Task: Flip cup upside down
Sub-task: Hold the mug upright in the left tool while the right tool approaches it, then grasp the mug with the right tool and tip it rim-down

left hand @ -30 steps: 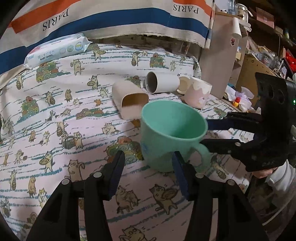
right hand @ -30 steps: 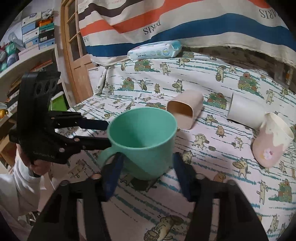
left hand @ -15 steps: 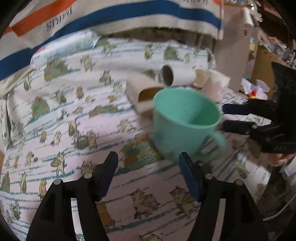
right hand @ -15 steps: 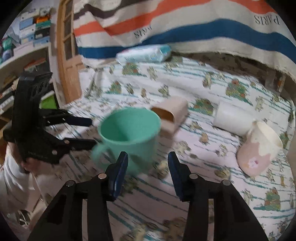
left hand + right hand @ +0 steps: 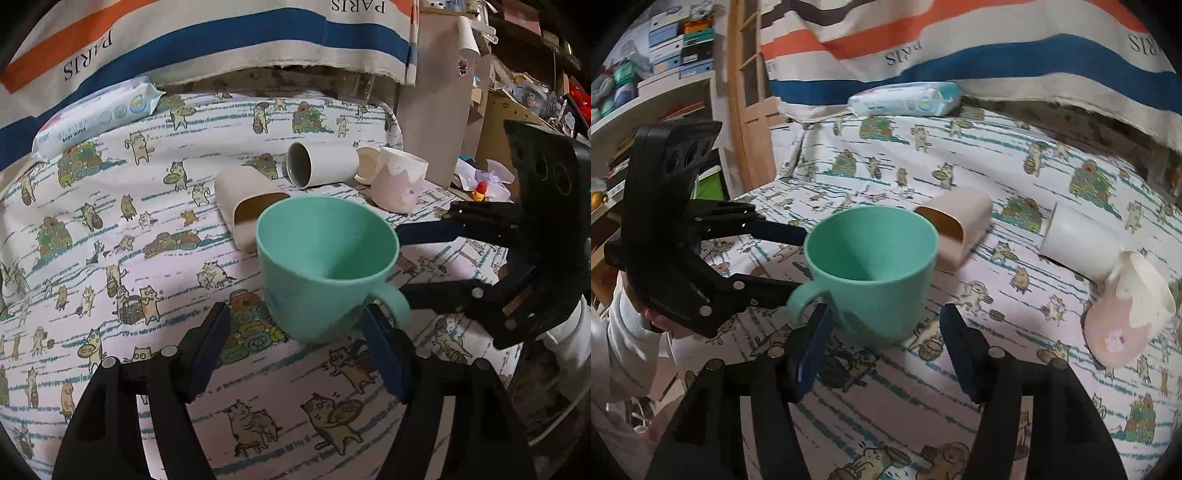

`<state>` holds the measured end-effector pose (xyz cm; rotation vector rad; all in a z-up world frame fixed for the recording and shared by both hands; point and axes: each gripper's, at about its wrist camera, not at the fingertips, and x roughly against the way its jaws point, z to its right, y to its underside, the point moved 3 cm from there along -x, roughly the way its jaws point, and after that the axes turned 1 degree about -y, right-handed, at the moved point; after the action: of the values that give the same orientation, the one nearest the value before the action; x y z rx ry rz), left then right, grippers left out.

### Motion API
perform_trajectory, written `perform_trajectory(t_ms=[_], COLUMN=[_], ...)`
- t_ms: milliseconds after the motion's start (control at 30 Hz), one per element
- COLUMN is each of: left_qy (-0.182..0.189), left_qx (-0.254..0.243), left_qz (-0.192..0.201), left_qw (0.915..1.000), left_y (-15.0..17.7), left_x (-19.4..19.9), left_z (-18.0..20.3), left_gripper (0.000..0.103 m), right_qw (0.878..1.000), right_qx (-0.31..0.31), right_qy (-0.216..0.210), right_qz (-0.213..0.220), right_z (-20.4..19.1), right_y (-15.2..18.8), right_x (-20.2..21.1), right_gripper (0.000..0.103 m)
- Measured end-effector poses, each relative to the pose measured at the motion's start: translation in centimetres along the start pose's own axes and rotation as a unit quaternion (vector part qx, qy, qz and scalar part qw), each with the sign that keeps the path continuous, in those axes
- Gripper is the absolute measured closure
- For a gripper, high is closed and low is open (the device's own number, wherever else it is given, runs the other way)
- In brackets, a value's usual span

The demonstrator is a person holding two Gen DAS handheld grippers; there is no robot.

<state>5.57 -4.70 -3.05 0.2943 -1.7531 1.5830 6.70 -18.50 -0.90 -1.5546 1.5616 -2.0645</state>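
A mint green cup (image 5: 325, 269) with a handle stands upright, mouth up, on the cat-print tablecloth (image 5: 110, 229). It also shows in the right wrist view (image 5: 875, 273). My left gripper (image 5: 295, 347) is open, its fingers on either side of the cup's base without touching it. My right gripper (image 5: 882, 347) is open too, its fingers flanking the cup near the base. In the left wrist view the right gripper (image 5: 424, 266) reaches in from the right, its fingers bracketing the handle side. In the right wrist view the left gripper (image 5: 768, 258) comes in from the left.
A beige square cup (image 5: 247, 203) and a white cup (image 5: 321, 166) lie on their sides behind the green one. A pink and cream cup (image 5: 399, 181) leans at the right. A baby wipes pack (image 5: 96, 118) lies at the back. The table edge drops off at the right.
Both grippers drew back and swung briefly, then came back close around the green cup. The cup stays upright on the cloth.
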Motion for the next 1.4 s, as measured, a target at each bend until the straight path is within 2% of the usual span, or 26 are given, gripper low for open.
perform_trajectory(t_ms=[100, 200, 367, 467, 567, 667, 700, 733, 800, 867, 967, 1033, 1167, 1400], left_qy=[-0.027, -0.032, -0.063, -0.097, -0.119, -0.135, -0.14, -0.142, -0.138, -0.132, -0.133, -0.132, -0.117, -0.101], left_qx=[0.008, 0.029, 0.063, 0.09, 0.091, 0.085, 0.085, 0.086, 0.091, 0.095, 0.094, 0.098, 0.1, 0.094], left_qz=[-0.003, -0.004, 0.011, 0.028, 0.055, 0.078, 0.084, 0.089, 0.087, 0.081, 0.077, 0.074, 0.071, 0.073], left_qw=[0.9996, 0.9991, 0.9959, 0.9909, 0.9872, 0.9841, 0.983, 0.9821, 0.9825, 0.9834, 0.9835, 0.9836, 0.9855, 0.9877], left_y=[-0.1, 0.4, 1.1, 1.3, 1.7, 1.8, 1.8, 1.8, 1.9, 2.1, 2.7, 2.9, 2.8, 2.4], left_x=[0.0, 0.0, 0.5, 1.1, 2.6, 4.0, 4.3, 4.6, 4.6, 4.6, 4.5, 4.2, 3.7, 3.5], left_z=[-0.5, -1.6, -3.5, -4.3, -4.0, -3.6, -3.6, -3.6, -3.9, -4.2, -4.4, -4.5, -3.9, -2.7], left_gripper=[0.031, 0.031, 0.031, 0.031, 0.031, 0.028, 0.027, 0.027, 0.027, 0.027, 0.027, 0.027, 0.027, 0.027], right_qw=[1.0, 0.999, 0.996, 0.995, 0.993, 0.989, 0.988, 0.986, 0.982, 0.982, 0.982, 0.983, 0.977, 0.981], right_qx=[-0.017, -0.039, -0.085, -0.097, -0.108, -0.13, -0.14, -0.15, -0.166, -0.158, -0.143, -0.142, -0.159, -0.142], right_qy=[0.003, -0.011, -0.024, -0.001, 0.022, 0.05, 0.056, 0.062, 0.081, 0.095, 0.117, 0.114, 0.136, 0.124], right_qz=[-0.001, 0.002, 0.016, 0.032, 0.053, 0.047, 0.04, 0.036, 0.033, 0.028, 0.028, 0.028, 0.044, 0.044], right_z=[0.4, 0.8, 0.0, -1.5, -3.0, -4.2, -4.4, -4.4, -4.2, -4.4, -4.8, -4.8, -4.1, -3.1], right_y=[-0.1, 0.0, 0.5, 0.8, 0.9, 0.9, 0.9, 0.9, 1.1, 1.2, 1.5, 1.7, 2.0, 0.1], right_x=[-0.1, 0.4, 1.5, 1.8, 1.8, 0.8, 0.3, -0.2, -0.8, -0.8, -0.1, 0.1, 1.1, 2.1], right_gripper=[0.041, 0.041, 0.041, 0.041, 0.041, 0.041, 0.045, 0.056, 0.068, 0.069, 0.078, 0.087, 0.089, 0.09])
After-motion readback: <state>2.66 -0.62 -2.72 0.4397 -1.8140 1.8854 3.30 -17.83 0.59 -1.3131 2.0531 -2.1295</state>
